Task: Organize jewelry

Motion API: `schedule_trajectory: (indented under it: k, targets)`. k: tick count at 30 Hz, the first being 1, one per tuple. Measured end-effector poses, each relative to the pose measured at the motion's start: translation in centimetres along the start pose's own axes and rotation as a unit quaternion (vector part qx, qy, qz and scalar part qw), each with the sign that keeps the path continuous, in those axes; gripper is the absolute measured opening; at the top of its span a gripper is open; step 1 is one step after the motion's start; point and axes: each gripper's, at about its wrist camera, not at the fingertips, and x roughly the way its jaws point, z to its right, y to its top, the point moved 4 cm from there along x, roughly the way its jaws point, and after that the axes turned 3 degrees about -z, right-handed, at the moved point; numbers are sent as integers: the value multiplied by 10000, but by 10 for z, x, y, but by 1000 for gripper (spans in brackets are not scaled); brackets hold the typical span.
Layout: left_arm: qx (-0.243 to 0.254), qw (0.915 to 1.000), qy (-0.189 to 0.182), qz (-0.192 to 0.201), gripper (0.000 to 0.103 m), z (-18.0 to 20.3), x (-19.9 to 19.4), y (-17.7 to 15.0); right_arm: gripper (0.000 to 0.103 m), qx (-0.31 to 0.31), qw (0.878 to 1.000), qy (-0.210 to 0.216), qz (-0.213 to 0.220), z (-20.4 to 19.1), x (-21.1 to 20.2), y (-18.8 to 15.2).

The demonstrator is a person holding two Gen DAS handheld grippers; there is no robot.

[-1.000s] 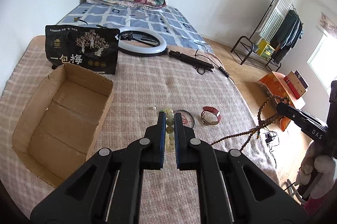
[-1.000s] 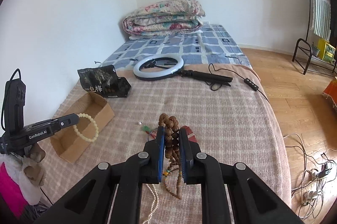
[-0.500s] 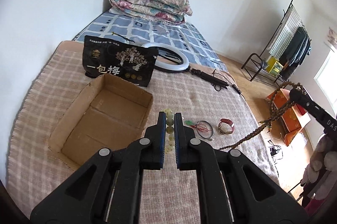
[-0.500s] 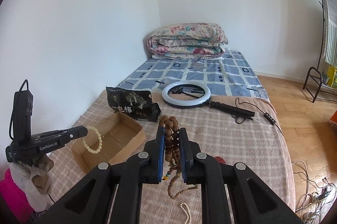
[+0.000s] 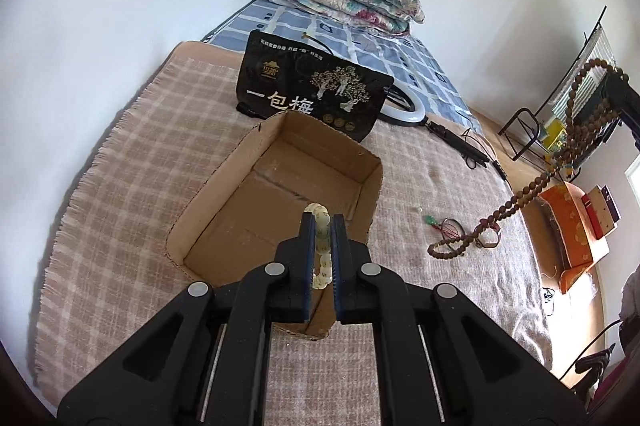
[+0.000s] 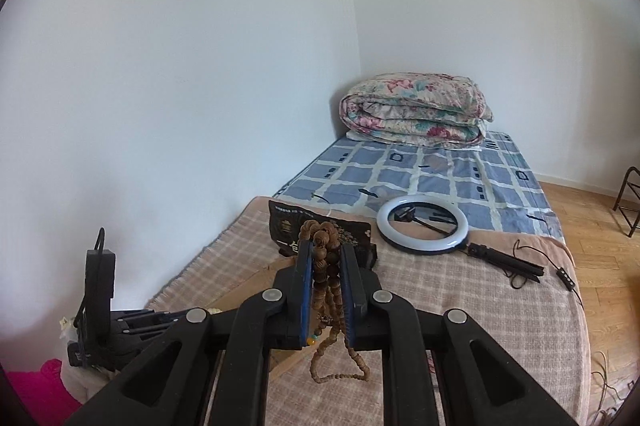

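Observation:
My left gripper (image 5: 322,226) is shut on a pale cream bead bracelet (image 5: 322,250) and holds it above the open cardboard box (image 5: 224,185) on the plaid blanket. My right gripper (image 6: 325,254) is shut on a long brown wooden bead necklace (image 6: 326,266) that hangs in loops below the fingers. In the left wrist view that necklace (image 5: 520,197) dangles at the right from the right gripper (image 5: 618,93). A red bracelet (image 5: 494,236), a thin red hoop (image 5: 452,228) and a small green piece (image 5: 431,221) lie on the blanket right of the box.
A black snack bag (image 5: 312,93) stands behind the box. A ring light (image 6: 422,226) with its stand and cable lies further back. A folded floral quilt (image 6: 416,115) sits at the bed's far end by the wall. An orange box (image 5: 572,230) is on the floor at the right.
My left gripper moved left and forward with the cream bracelet, from beside the box to above it. My right gripper rose and swung left with the brown necklace.

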Motion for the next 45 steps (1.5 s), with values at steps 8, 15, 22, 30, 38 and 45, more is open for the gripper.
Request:
schedule_trajectory:
  k: [8, 15, 22, 30, 38, 45]
  targets:
    - [-70, 9998, 174, -94, 5, -22, 5, -5, 11, -55, 9996, 278, -75, -28, 42, 8]
    - [-220, 9992, 276, -180, 5, -42, 10, -6, 11, -104, 9986, 449, -240, -50, 80, 0]
    - [-271, 9987, 345, -277, 5, -52, 16, -7, 11, -142, 9968, 447, -647, -57, 119, -22]
    - [-253, 9979, 436, -407, 5, -50, 25, -8, 11, -127, 9935, 438, -1039, -46, 148, -47]
    - [-243, 9971, 552, -468, 13, -50, 29, -10, 38, 90, 9905, 398, -1312, -33, 170, -69]
    - [-265, 9971, 555, -452, 14, -52, 28, -10, 57, 248, 9907, 236, -1314, -19, 165, -73]
